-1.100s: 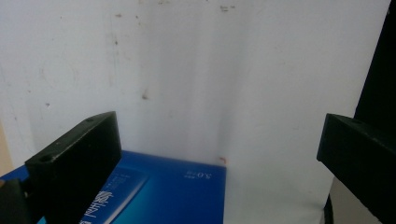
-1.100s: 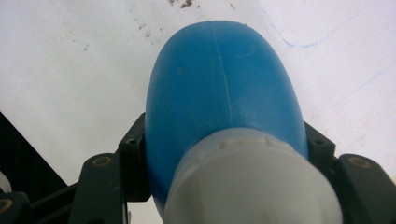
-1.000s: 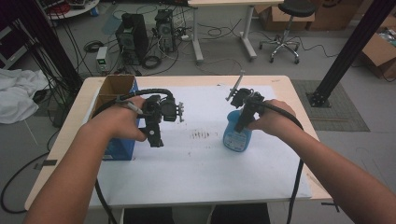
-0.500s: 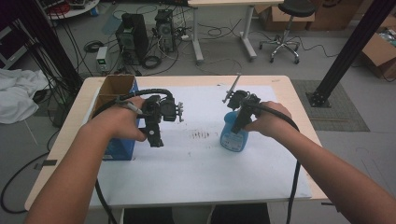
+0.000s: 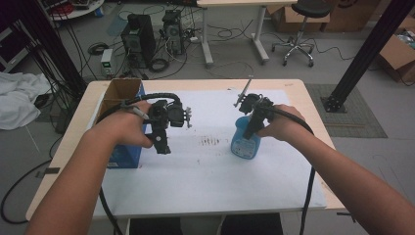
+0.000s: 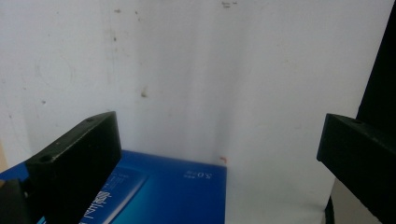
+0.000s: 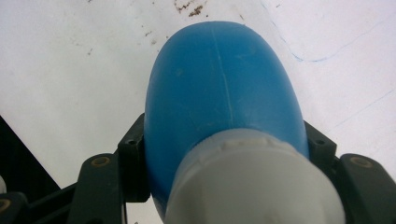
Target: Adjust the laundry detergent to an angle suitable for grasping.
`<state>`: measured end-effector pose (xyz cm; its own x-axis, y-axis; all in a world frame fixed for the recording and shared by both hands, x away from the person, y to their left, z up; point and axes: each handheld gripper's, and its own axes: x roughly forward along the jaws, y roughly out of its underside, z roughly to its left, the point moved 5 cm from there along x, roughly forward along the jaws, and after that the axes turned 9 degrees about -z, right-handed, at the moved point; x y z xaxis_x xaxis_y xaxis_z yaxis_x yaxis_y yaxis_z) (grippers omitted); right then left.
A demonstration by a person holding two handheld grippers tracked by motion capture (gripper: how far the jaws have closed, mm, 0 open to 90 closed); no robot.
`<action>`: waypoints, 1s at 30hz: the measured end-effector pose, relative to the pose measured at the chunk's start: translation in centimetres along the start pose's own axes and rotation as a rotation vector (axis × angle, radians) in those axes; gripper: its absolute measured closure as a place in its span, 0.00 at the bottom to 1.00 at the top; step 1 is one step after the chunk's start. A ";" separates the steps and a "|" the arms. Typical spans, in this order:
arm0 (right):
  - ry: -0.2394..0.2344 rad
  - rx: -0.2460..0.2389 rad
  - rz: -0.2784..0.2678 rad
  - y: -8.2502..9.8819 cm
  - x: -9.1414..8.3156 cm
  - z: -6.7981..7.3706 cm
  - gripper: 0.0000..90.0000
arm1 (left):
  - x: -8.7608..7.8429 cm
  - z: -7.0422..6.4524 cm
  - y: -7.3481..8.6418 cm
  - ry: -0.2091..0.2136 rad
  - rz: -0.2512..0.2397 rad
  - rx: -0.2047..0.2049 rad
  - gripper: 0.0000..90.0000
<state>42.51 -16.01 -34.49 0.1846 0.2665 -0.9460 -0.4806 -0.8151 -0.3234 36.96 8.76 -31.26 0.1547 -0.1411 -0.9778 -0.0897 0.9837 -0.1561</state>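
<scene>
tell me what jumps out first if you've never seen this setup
The blue spray bottle stands right of centre on the white table sheet, with the right gripper closed around its body just under the white cap. Across from it, the left gripper hangs open beside a blue carton near the table's left edge.

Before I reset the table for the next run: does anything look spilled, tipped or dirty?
Nothing is tipped or spilled. The blue bottle stands upright in the right gripper. The white sheet carries a patch of small dark specks near its middle, plus scattered faint marks.
</scene>
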 end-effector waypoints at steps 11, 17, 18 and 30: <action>-0.002 -0.021 0.018 -0.2 0.0 -0.1 0.39 | 0.0 0.0 0.2 0.000 0.001 -0.005 0.00; -0.002 -0.024 0.016 -0.2 0.1 -0.3 0.34 | 0.1 0.0 0.4 0.004 -0.001 -0.008 0.00; -0.002 -0.022 0.014 -0.2 0.0 -0.3 0.34 | 0.2 0.0 0.4 0.003 0.001 -0.009 0.00; -0.006 -0.041 0.000 -0.6 -0.6 -0.4 0.29 | 0.1 0.0 0.5 0.007 0.003 -0.010 0.00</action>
<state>43.00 -15.91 -33.69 0.1795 0.2698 -0.9460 -0.4449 -0.8354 -0.3227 36.95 9.23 -31.46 0.1475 -0.1394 -0.9792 -0.1002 0.9828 -0.1550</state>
